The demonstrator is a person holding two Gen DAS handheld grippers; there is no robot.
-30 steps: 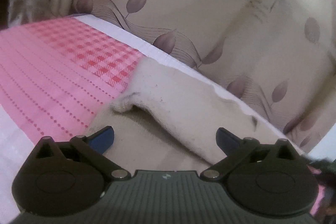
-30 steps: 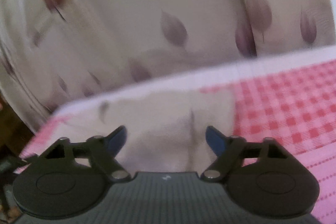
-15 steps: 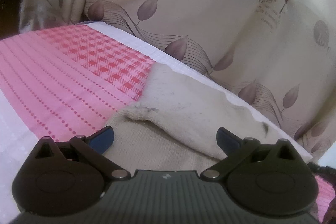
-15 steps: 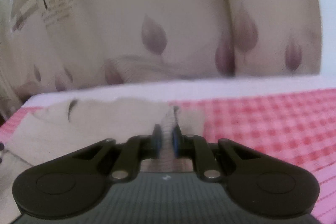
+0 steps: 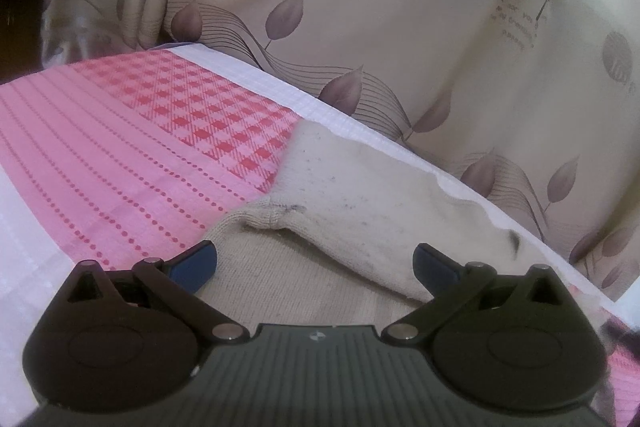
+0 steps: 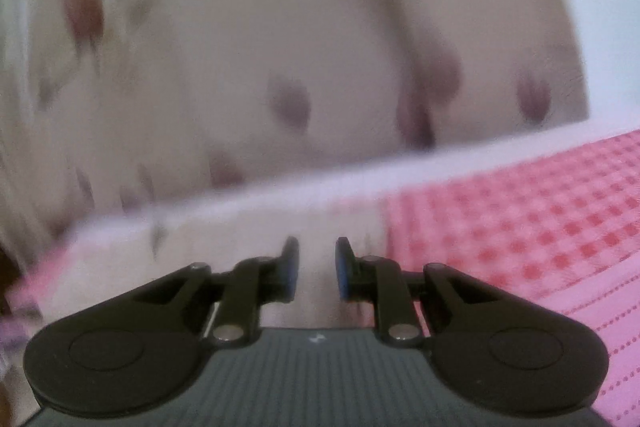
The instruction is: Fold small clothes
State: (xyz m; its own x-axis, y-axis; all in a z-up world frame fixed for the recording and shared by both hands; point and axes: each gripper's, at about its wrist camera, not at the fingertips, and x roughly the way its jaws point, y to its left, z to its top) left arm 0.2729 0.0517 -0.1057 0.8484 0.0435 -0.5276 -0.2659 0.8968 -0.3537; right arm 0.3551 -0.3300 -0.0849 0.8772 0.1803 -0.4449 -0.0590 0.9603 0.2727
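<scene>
The left gripper point(image 5: 316, 265) has its fingers spread wide over the beige garment point(image 5: 360, 187), which lies on the pink checked cloth point(image 5: 120, 155) covering the surface. The right gripper point(image 6: 317, 267) has just been opening slightly; its narrow-set fingers frame blurred garment fabric, grip uncertain.

Soft, dim, warm indoor light with no hard shadows or glare. The left wrist view is fairly sharp, bowed by fisheye, with dark corners. The right wrist view is smeared by motion blur: ahead of the tool, the leaf-print curtain point(image 6: 304, 67) and checked cloth point(image 6: 540, 227) lose their detail.
</scene>
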